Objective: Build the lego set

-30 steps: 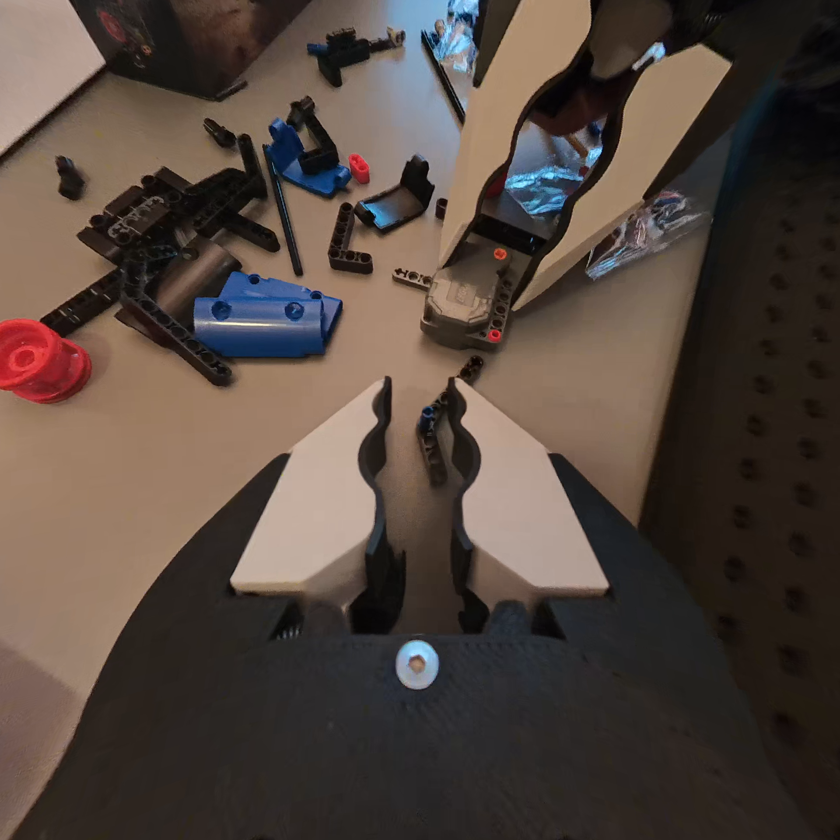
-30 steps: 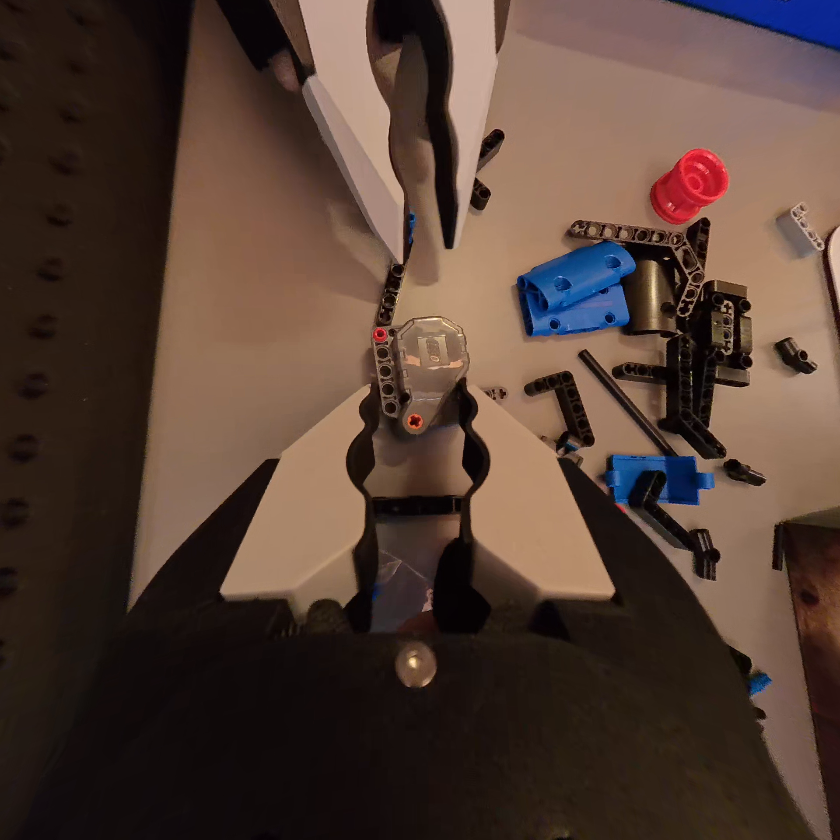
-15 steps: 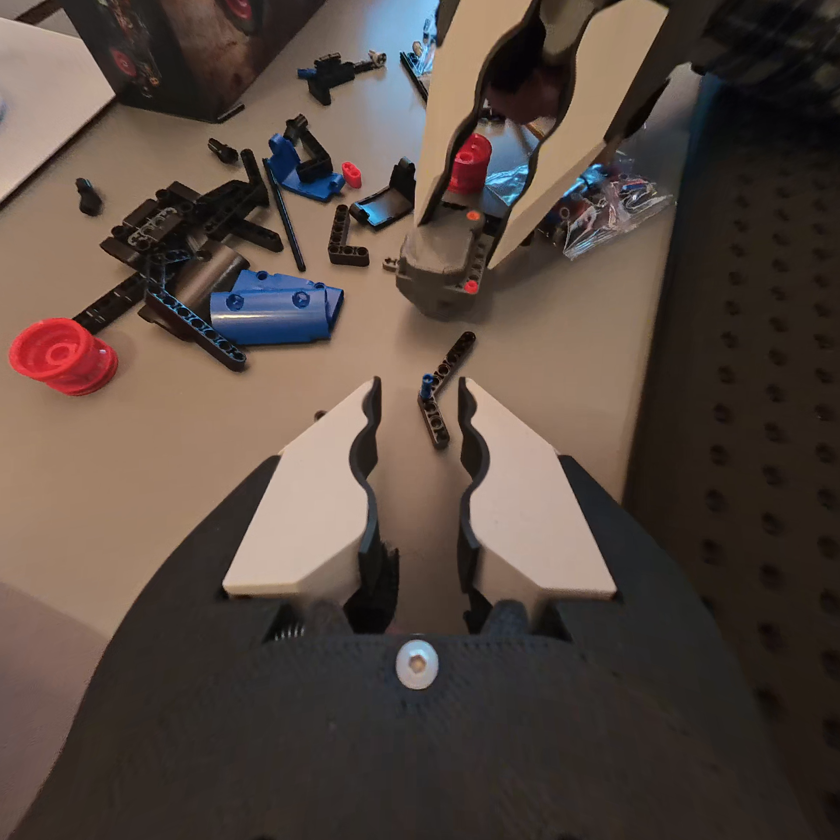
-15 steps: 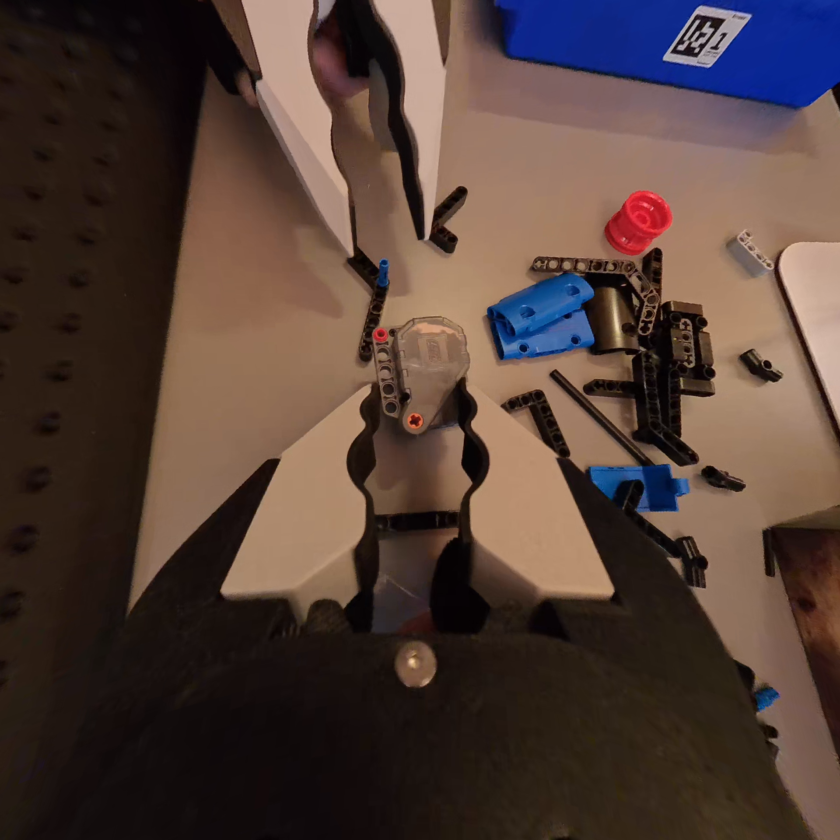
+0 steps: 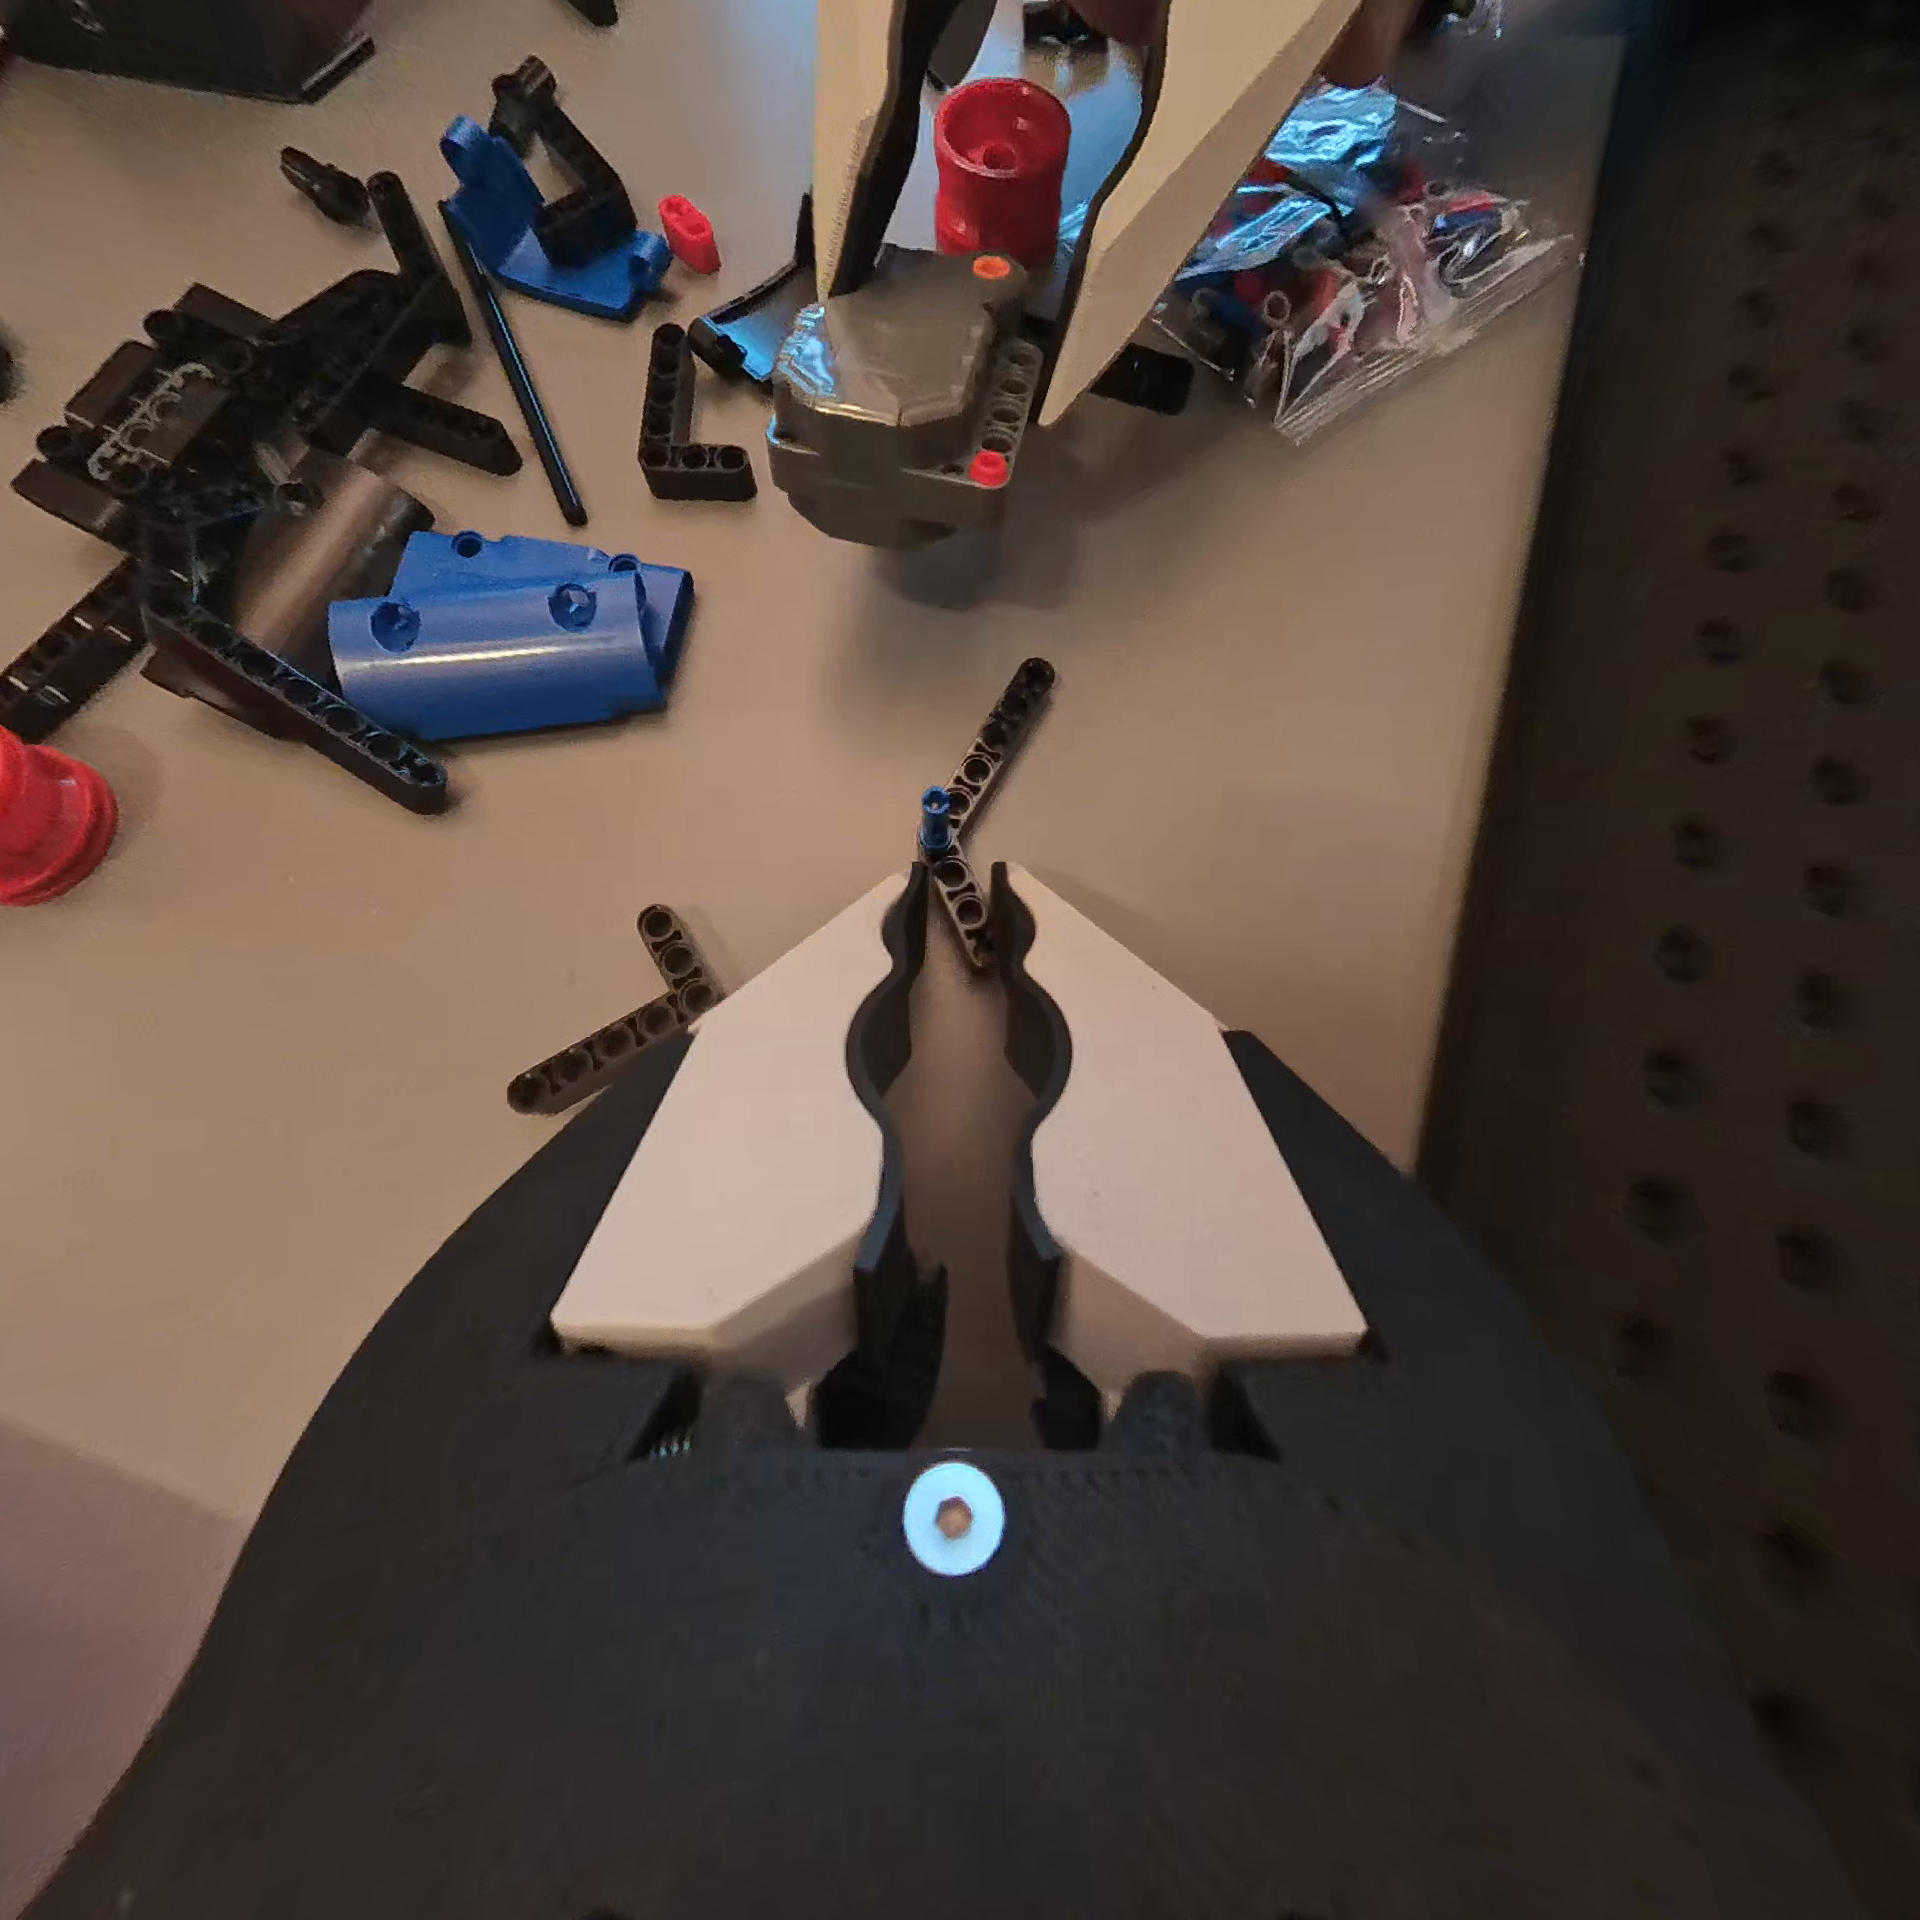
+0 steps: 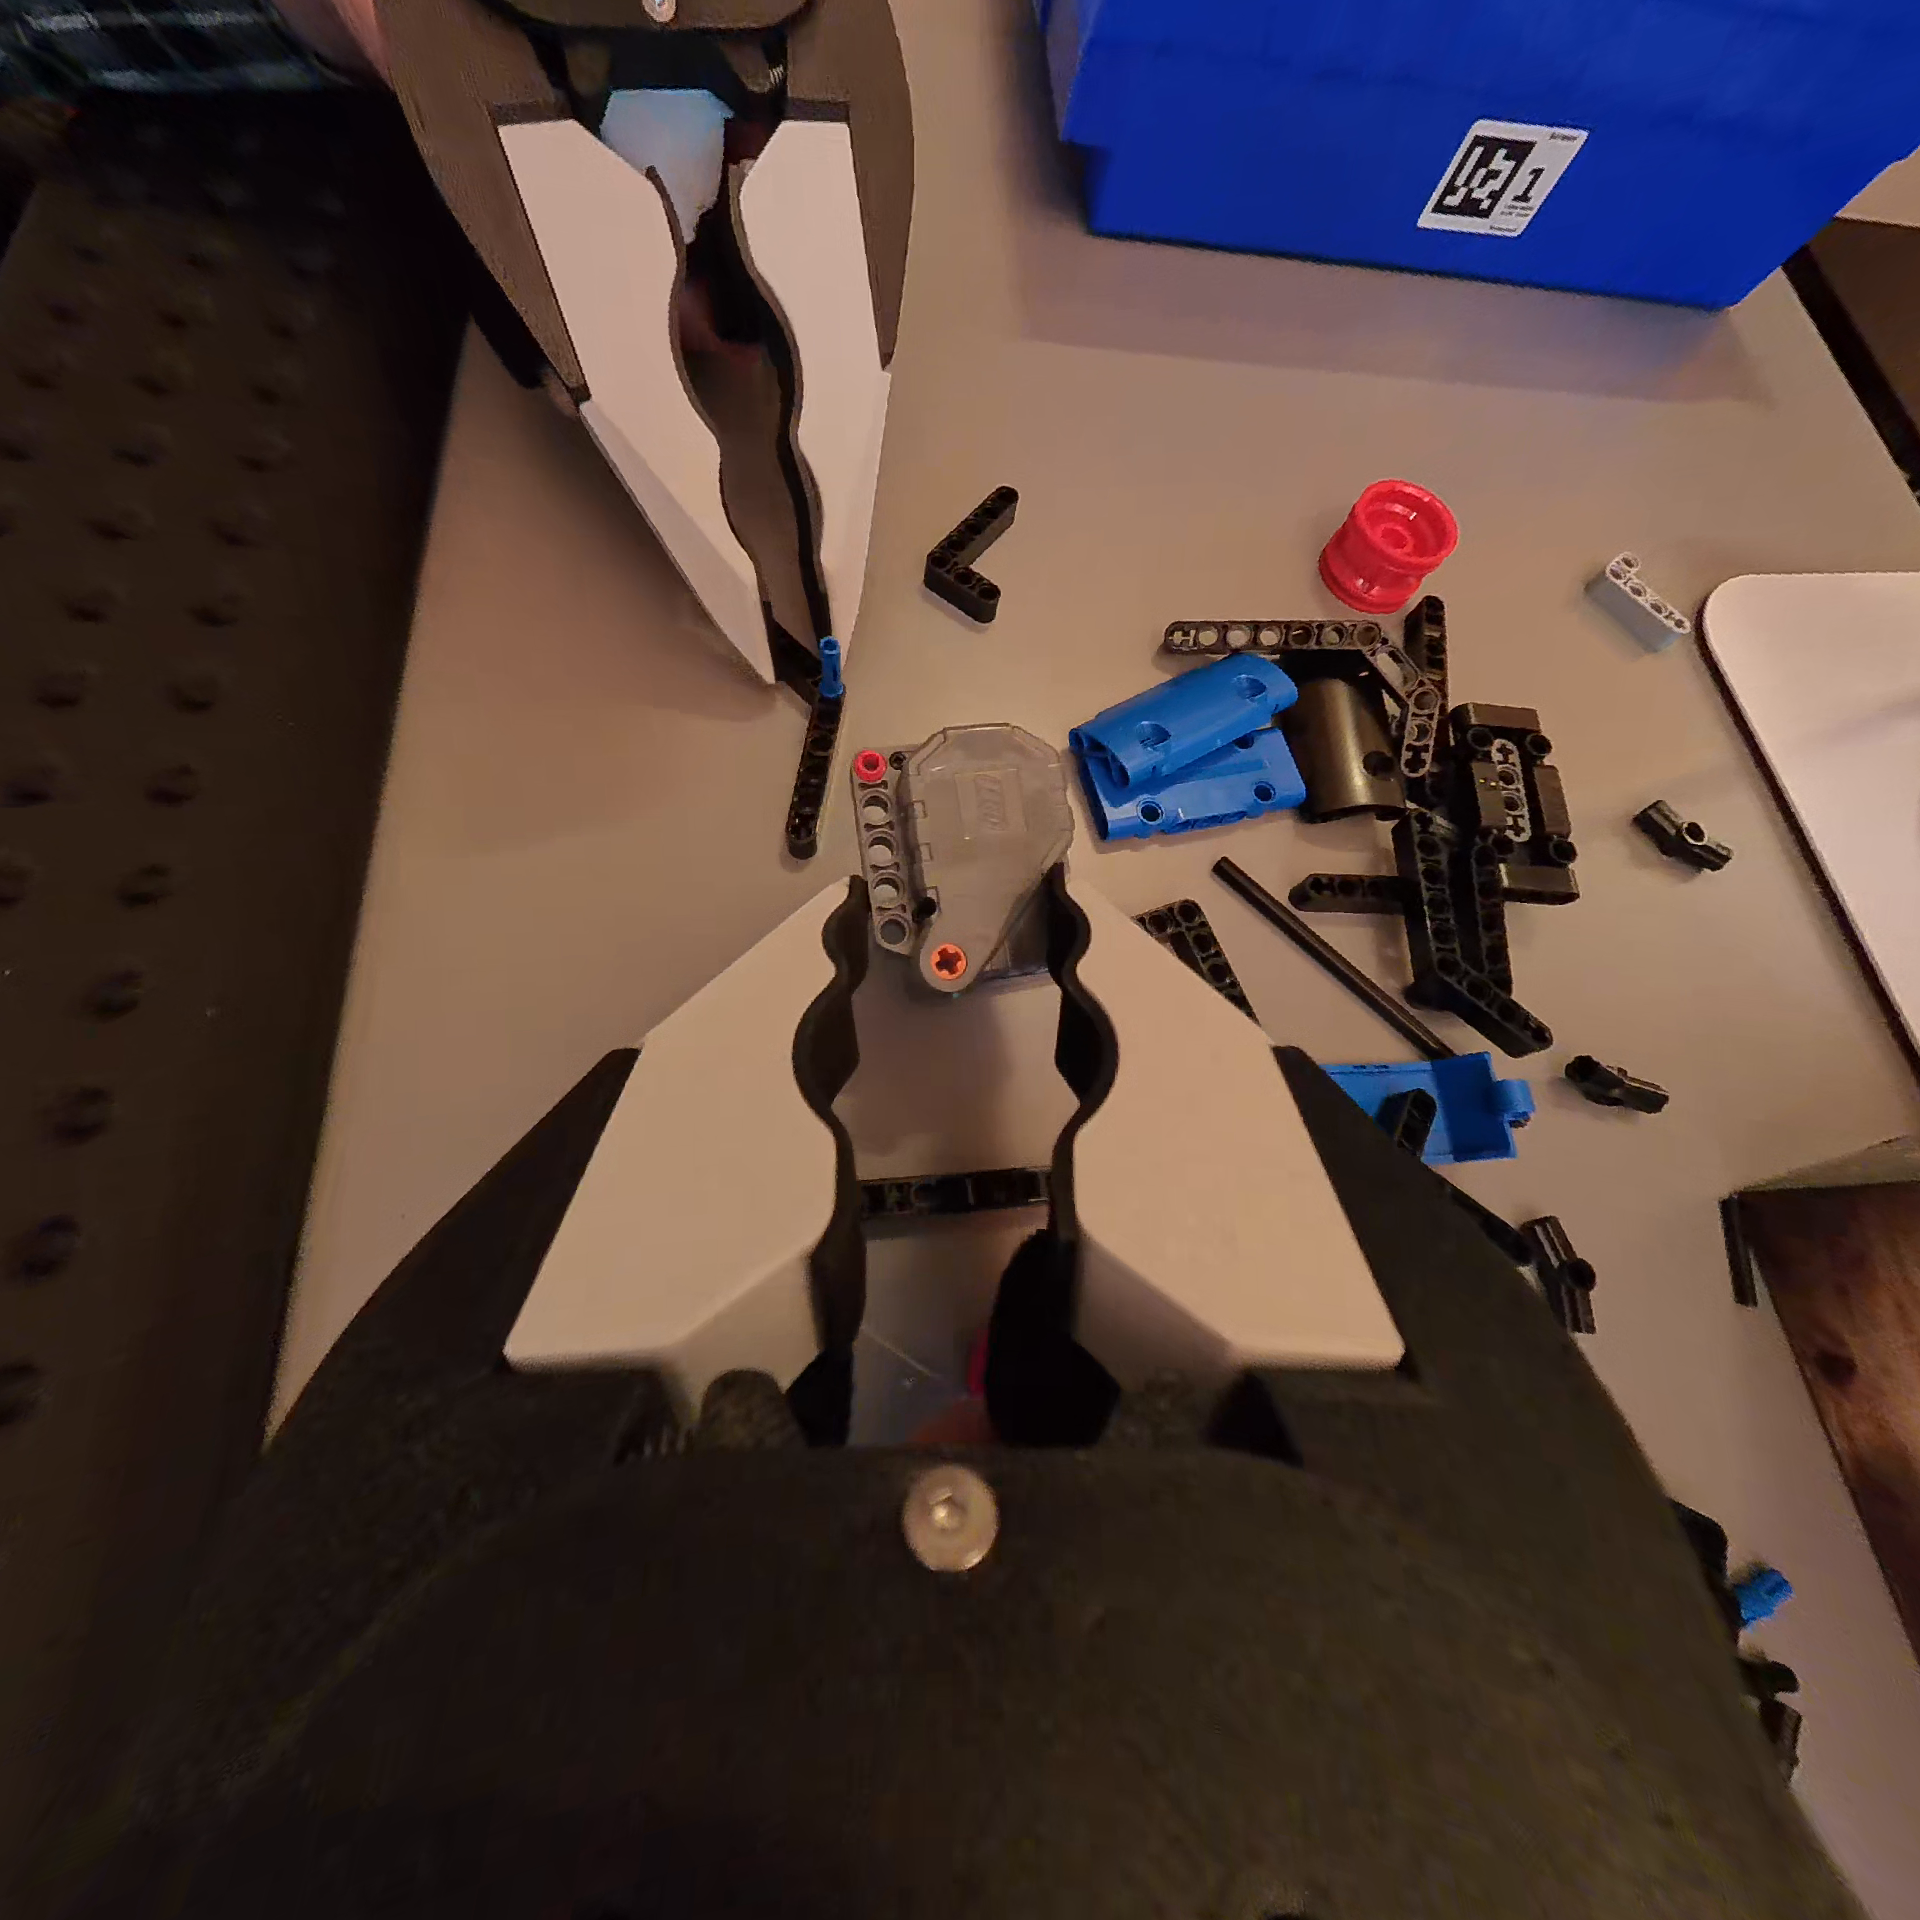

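The left claw (image 5: 954, 883) pinches the near end of the bent black beam (image 5: 987, 774), whose long axis runs up-frame toward the grey motor block (image 5: 899, 400), gripped by the right claw (image 6: 956, 899)

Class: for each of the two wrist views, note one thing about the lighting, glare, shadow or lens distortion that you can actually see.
Left wrist view: warm, dim light; glare streaks on the clear plastic bag and a highlight on the blue curved panel; the grey motor block casts a soft shadow on the table.
Right wrist view: wide-angle bending at the edges; the left gripper casts a shadow.
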A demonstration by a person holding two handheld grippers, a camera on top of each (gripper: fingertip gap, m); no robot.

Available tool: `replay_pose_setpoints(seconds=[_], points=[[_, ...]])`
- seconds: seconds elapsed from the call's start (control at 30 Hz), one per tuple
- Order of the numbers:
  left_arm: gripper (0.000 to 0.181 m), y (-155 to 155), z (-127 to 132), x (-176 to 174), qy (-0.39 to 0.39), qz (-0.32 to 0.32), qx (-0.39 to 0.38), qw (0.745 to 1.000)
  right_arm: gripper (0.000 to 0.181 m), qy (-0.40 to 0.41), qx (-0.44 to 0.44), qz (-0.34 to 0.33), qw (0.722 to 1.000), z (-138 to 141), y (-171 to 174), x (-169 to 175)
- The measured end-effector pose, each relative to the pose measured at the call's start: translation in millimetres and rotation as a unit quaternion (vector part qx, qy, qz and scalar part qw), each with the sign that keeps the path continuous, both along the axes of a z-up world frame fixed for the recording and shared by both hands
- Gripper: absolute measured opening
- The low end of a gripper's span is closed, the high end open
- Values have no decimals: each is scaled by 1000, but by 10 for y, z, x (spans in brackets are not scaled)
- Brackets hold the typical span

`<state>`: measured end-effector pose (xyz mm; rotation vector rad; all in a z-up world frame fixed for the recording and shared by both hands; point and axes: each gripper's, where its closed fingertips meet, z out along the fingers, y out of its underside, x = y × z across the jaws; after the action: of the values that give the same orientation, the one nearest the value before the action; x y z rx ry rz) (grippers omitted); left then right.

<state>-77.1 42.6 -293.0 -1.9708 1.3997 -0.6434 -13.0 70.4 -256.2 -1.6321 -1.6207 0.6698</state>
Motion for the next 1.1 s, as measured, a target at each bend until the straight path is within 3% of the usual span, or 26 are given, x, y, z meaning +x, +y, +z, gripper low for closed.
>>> replay_pose_setpoints(seconds=[0.3, 0.53, 1.1], points=[[14, 13, -6, 50, 2, 21, -3, 1000, 33, 20, 1, -13, 1000, 76, 43, 15], [28, 62, 89, -22, -7, 56, 11, 998, 33, 26, 1, -21, 999, 78, 81, 56], [24, -114, 38, -172, 18, 68, -1, 997, 33, 40, 15, -44, 998, 146, 122, 25]])
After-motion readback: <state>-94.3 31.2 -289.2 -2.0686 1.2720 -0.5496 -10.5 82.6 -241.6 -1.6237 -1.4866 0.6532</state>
